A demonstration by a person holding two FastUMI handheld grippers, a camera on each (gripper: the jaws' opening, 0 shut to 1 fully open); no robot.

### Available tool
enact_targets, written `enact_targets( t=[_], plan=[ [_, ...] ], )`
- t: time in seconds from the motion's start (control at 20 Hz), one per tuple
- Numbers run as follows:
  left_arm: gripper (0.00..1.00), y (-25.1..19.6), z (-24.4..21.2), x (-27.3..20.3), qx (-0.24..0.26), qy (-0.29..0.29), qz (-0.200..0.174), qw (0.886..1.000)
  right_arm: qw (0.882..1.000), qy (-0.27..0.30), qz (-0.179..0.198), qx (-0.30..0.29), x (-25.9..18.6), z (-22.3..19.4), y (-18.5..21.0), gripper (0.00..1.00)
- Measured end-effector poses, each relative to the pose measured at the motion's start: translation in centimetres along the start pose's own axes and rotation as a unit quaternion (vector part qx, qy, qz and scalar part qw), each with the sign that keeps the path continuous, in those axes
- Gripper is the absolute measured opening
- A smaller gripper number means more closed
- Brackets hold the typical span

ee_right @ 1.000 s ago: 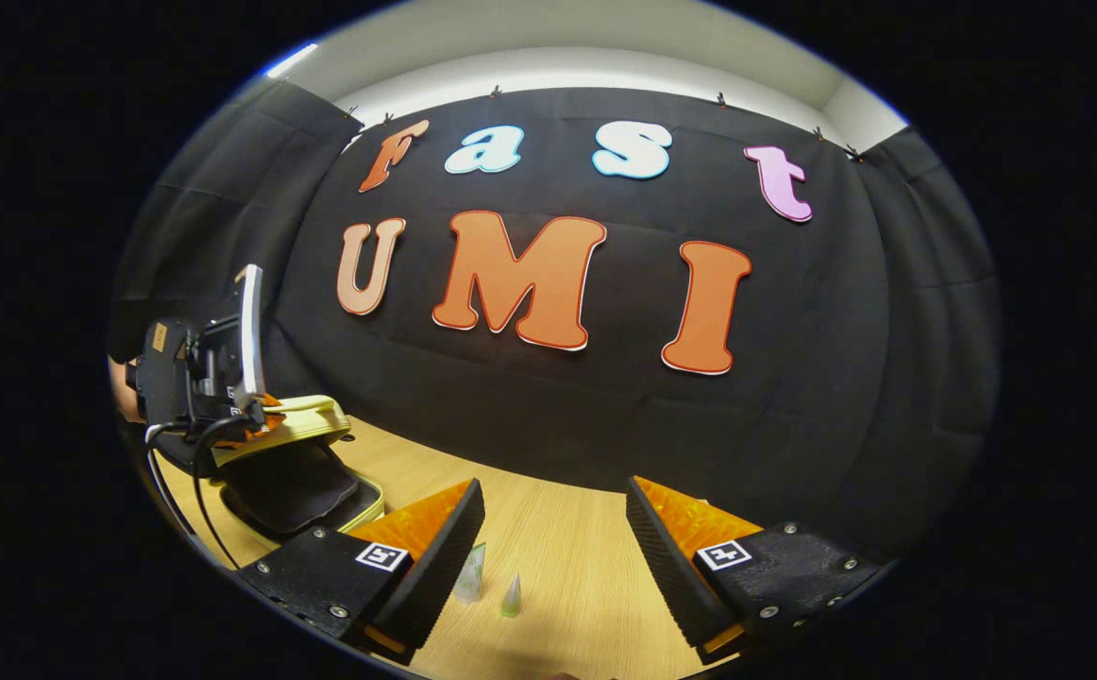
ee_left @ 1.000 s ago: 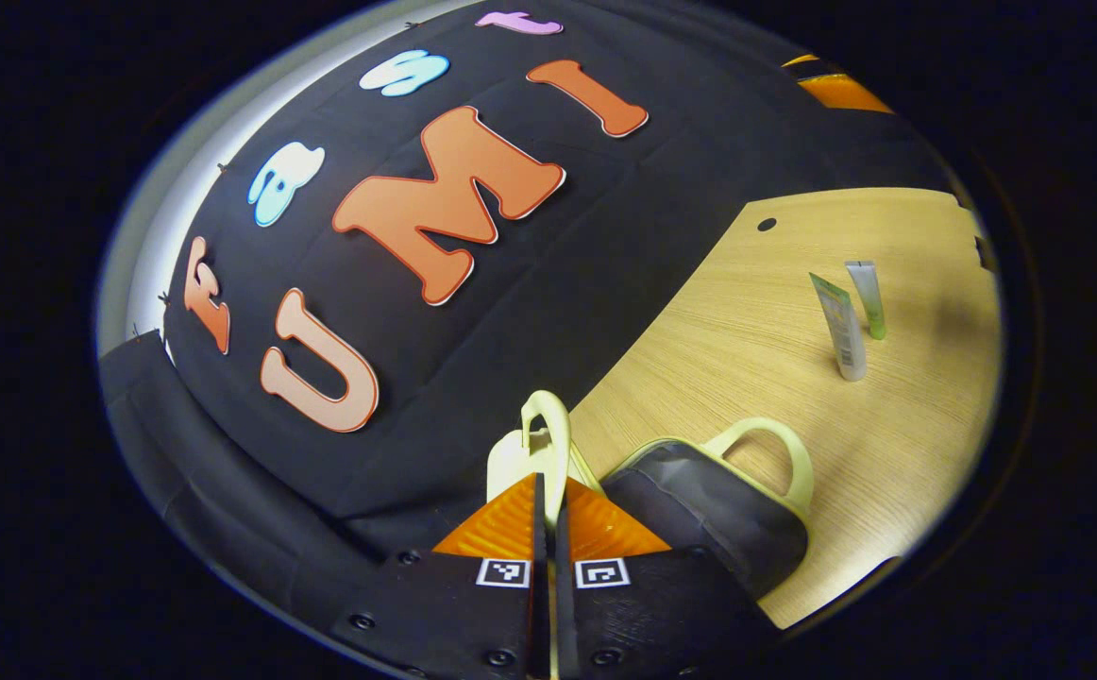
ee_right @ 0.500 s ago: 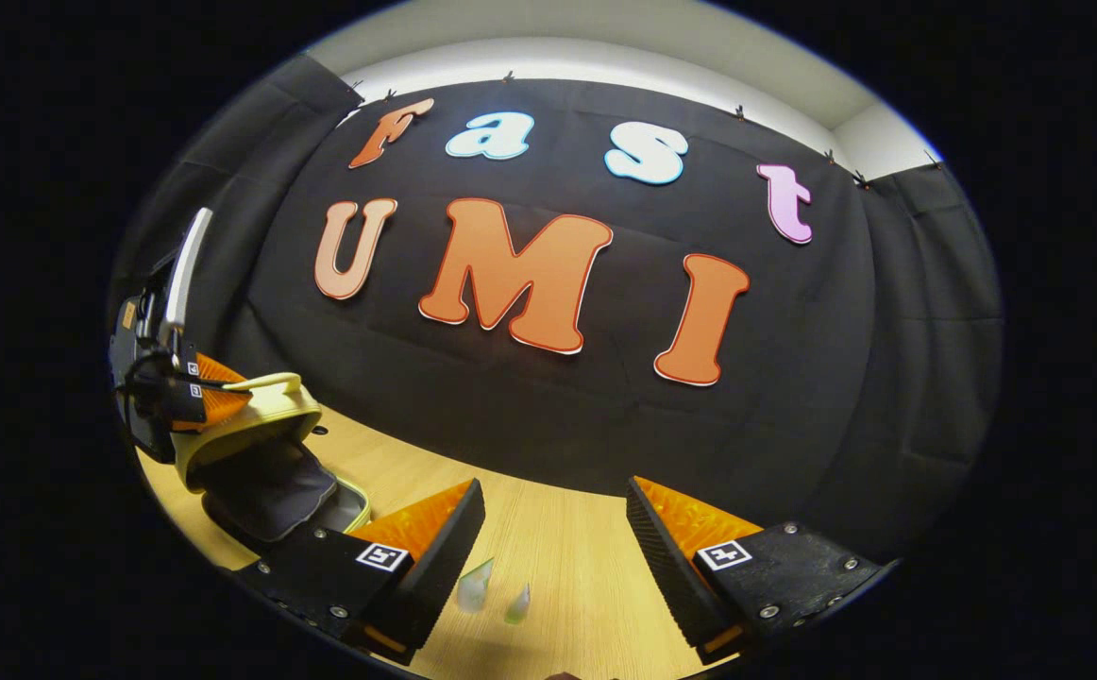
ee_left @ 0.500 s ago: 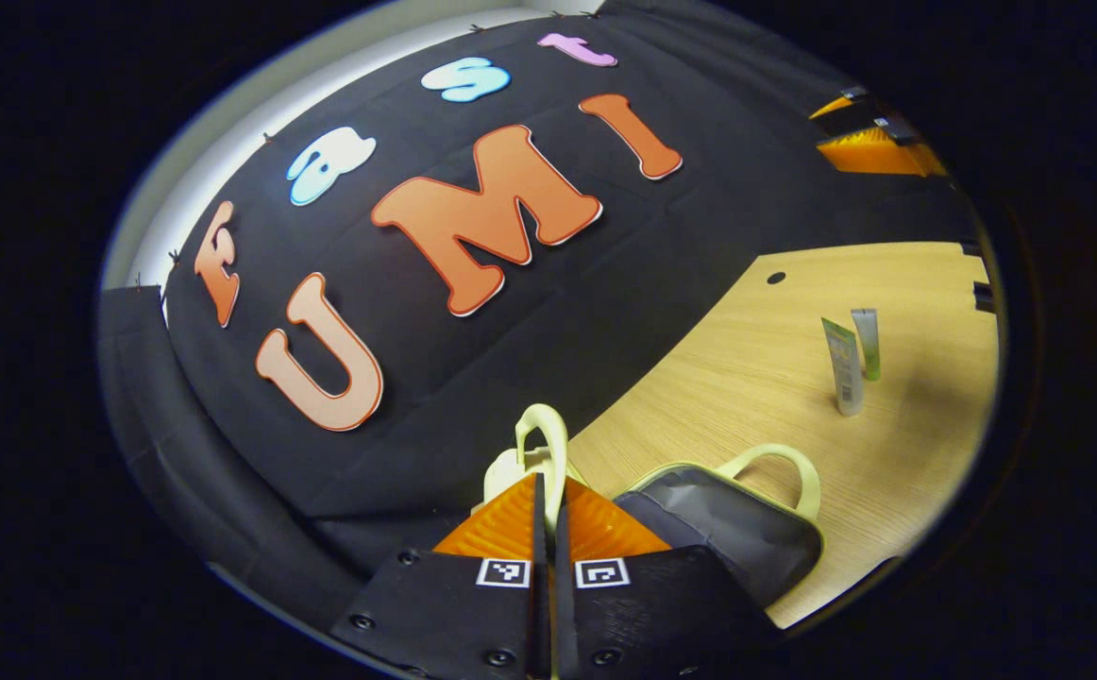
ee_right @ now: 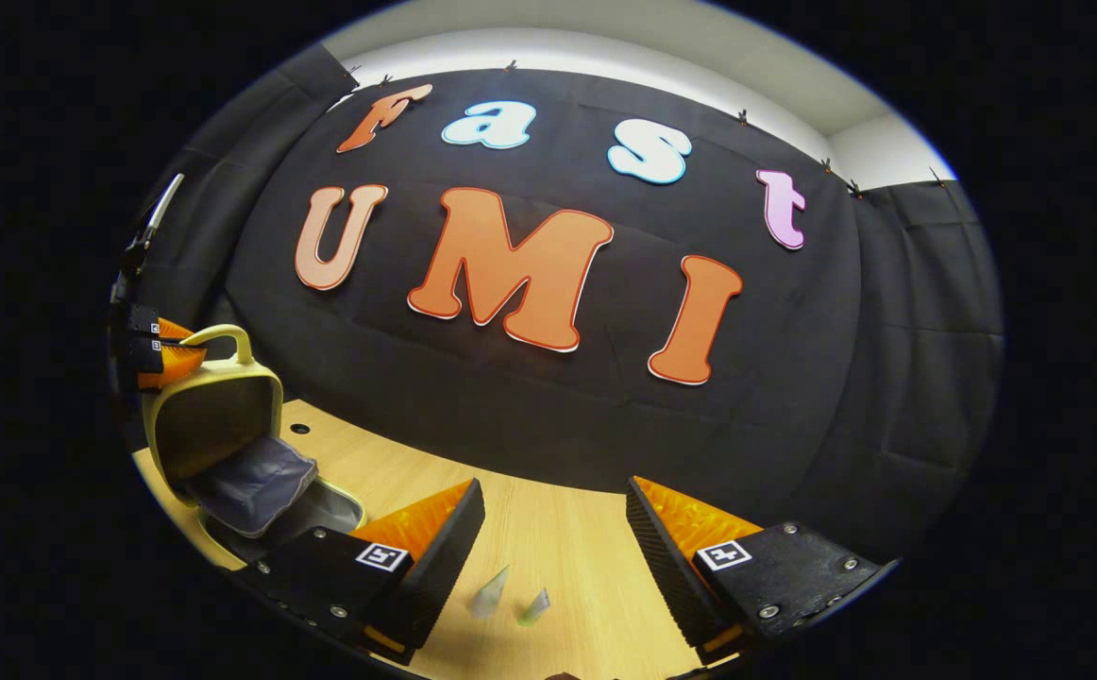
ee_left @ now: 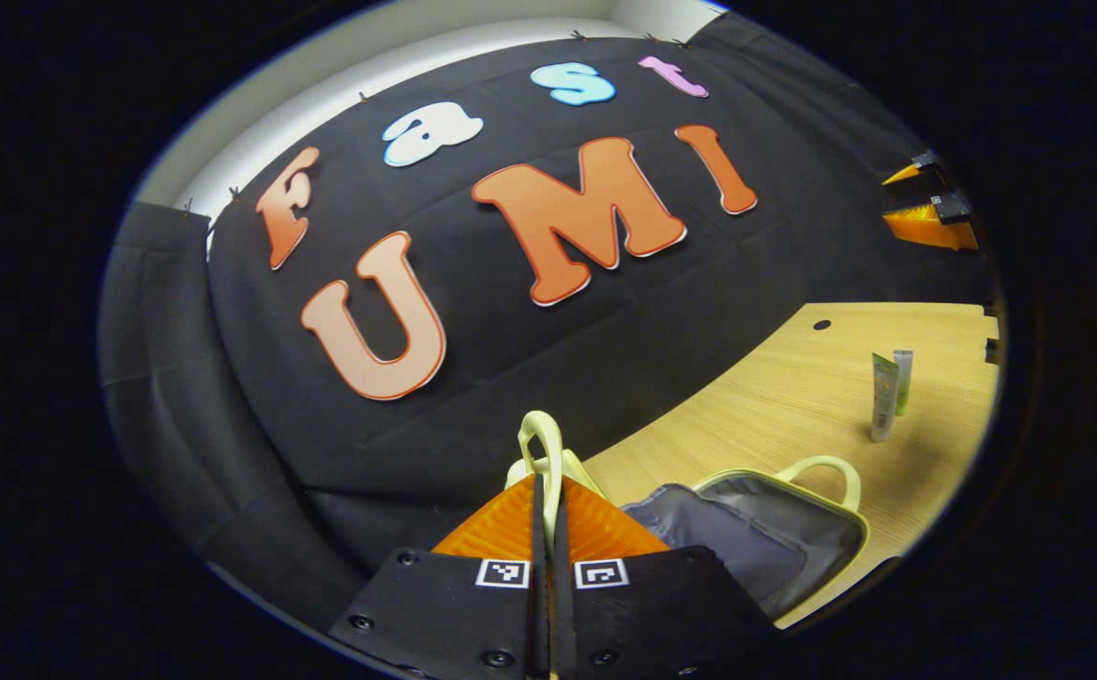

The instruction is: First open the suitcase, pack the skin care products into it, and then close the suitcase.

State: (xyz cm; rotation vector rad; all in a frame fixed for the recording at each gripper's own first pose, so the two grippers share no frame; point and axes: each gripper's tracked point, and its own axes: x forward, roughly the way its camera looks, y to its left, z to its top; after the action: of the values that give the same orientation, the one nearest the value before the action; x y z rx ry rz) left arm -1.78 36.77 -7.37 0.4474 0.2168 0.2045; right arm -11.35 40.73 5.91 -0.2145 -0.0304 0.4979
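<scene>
The left gripper (ee_left: pixel 548 491) pinches the lid handle (ee_left: pixel 543 444) of the open suitcase (ee_right: pixel 227 444) — the two upright tubes (ee_right: pixel 509 600) stand on the worktop (ee_right: pixel 567 548) between the right gripper's (ee_right: pixel 553 538) spread fingers — nearer that hand.

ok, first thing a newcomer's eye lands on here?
The pale yellow suitcase at the table's left end, its lid lifted by the left claw, which is shut on the lid's handle. Then two skin care tubes standing upright on the wooden table, with the right claw open above them.
</scene>
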Motion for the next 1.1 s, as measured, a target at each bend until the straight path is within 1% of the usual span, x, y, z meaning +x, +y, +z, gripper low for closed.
enact_targets(
  t=[0.1,0.3,0.4,0.5,0.6,0.75,0.85,1.0,1.1],
  plan=[
    [0.03,1.9,-1.3,-0.1,-0.015,0.0,0.014,1.0,1.0,0.008,0.0,0.009,0.3,0.1,0.9,0.95],
    [0.03,5.7,-4.6,-0.1,-0.076,0.008,0.029,0.997,0.999,0.019,0.004,0.03,1.2,0.7,2.6,0.95],
    [0.03,7.6,-6.3,-0.1,-0.115,0.018,0.037,0.992,0.999,0.024,0.007,0.032,1.6,1.0,3.1,0.95],
    [0.03,9.6,-8.6,-0.5,-0.16,0.034,0.047,0.985,0.999,0.025,0.009,0.03,1.9,1.4,3.6,0.95],
    [0.03,11.5,-11.7,-0.7,-0.191,0.058,0.063,0.978,0.999,0.029,0.017,0.033,2.1,1.4,4.3,0.95],
    [0.03,13.5,-16.6,-0.6,-0.2,0.1,0.084,0.971,0.998,0.035,0.026,0.038,2.4,1.3,4.5,0.95],
    [0.03,14.4,-19.7,-0.7,-0.203,0.129,0.094,0.966,0.998,0.036,0.025,0.046,2.4,1.3,4.0,0.96],
    [0.03,14.8,-23.8,-0.7,-0.213,0.169,0.103,0.957,0.998,0.038,0.013,0.044,1.6,0.8,2.5,0.95],
    [0.04,14.3,-27.0,-0.6,-0.218,0.202,0.101,0.95,0.998,0.042,0.001,0.035,0.8,0.0,0.9,0.95]
  ],
)
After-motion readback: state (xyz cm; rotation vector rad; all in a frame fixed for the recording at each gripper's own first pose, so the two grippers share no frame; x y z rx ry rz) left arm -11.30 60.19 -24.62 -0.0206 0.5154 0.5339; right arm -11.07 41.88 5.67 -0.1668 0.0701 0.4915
